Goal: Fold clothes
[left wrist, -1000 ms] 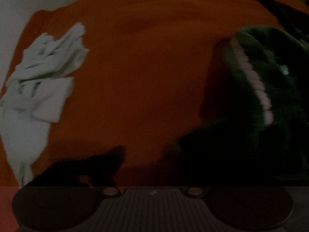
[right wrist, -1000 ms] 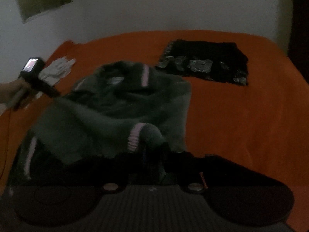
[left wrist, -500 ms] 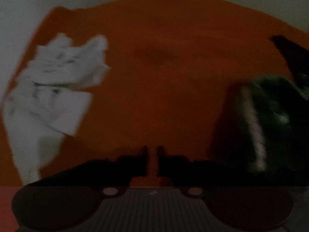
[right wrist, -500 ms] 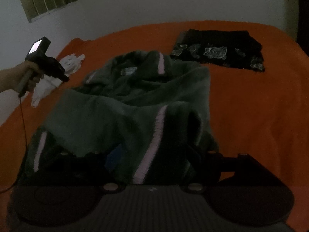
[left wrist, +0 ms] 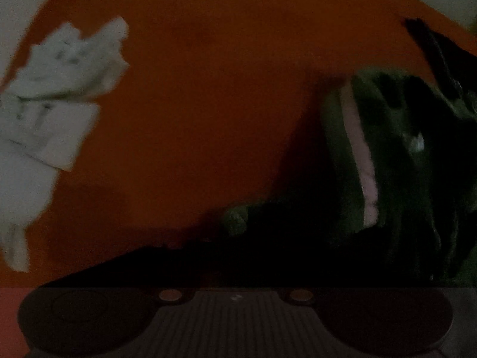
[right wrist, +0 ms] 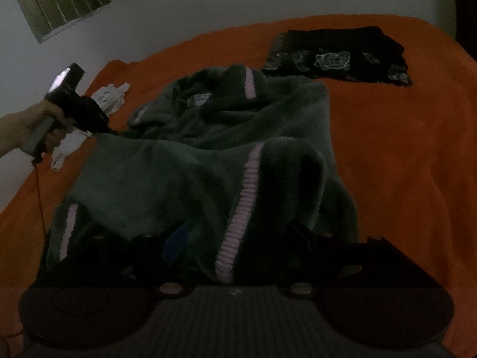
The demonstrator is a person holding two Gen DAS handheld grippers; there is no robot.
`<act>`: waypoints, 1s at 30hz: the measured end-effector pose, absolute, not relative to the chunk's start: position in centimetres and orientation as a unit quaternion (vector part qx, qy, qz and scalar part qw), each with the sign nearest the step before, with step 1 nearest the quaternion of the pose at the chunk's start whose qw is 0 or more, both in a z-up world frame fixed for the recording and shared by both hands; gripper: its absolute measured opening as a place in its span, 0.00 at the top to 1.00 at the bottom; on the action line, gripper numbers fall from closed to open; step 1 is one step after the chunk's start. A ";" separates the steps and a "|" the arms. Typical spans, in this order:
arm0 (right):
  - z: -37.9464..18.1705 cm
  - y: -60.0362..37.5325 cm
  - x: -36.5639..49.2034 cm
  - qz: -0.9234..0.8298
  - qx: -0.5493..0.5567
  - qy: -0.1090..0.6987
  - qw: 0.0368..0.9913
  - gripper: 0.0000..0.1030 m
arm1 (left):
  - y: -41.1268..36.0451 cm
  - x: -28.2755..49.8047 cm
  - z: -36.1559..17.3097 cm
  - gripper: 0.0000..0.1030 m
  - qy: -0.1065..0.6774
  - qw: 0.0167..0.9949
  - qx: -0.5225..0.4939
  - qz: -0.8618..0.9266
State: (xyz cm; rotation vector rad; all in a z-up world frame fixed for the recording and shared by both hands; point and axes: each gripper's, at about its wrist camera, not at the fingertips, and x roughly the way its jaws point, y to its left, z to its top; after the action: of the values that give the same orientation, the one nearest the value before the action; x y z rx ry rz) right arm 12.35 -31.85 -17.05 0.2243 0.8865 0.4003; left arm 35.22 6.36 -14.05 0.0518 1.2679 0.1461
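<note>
A dark green fleece garment (right wrist: 208, 161) with pale pink trim lies crumpled on the orange bed cover (right wrist: 402, 164). My right gripper (right wrist: 238, 238) is open, its fingers spread wide on either side of a fold with a pink stripe (right wrist: 241, 205). My left gripper (right wrist: 101, 128) meets the garment's left edge in the right wrist view. In the left wrist view the garment (left wrist: 387, 164) fills the right side and its dark edge lies over my fingers, so their state is hidden.
A crumpled white garment (left wrist: 53, 113) lies at the bed's left, also in the right wrist view (right wrist: 110, 98). A folded black garment with a pale floral print (right wrist: 337, 56) lies at the far right. A white wall and barred window (right wrist: 59, 0) stand behind.
My right gripper opened and let the pink-trimmed fold drop between its fingers. My left gripper swung right and down to the green garment's edge, which now covers its fingers.
</note>
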 end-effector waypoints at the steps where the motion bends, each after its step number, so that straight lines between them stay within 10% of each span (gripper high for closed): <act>1: -17.1 -32.0 12.3 0.189 0.111 0.426 0.877 0.26 | 6.2 35.5 -13.4 0.96 0.587 0.804 0.042 0.082; 12: -16.9 -30.9 12.6 0.198 0.122 0.427 0.874 0.26 | 5.3 36.4 -17.3 0.90 0.601 0.771 0.170 0.124; 21: -14.1 -31.3 13.2 0.217 0.109 0.381 0.892 0.26 | 7.4 32.5 -8.7 0.73 0.560 0.826 0.023 0.061; 23: -15.0 -31.0 14.1 0.207 0.088 0.377 0.898 0.52 | 5.7 29.9 -7.3 0.73 0.545 0.839 0.004 0.016; 24: -15.4 -30.8 14.6 0.202 0.078 0.375 0.901 0.98 | 4.6 28.5 -7.3 0.72 0.533 0.846 -0.005 -0.006; 30: -17.8 -29.7 17.3 0.173 0.016 0.362 0.916 0.93 | -0.5 23.0 -11.2 0.60 0.454 0.889 -0.014 -0.059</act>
State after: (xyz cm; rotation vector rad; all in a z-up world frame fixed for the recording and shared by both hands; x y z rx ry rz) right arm 17.35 -29.74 -17.79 0.0326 0.7446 0.3563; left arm 22.97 -0.54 -11.20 -0.0296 0.9430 -0.1219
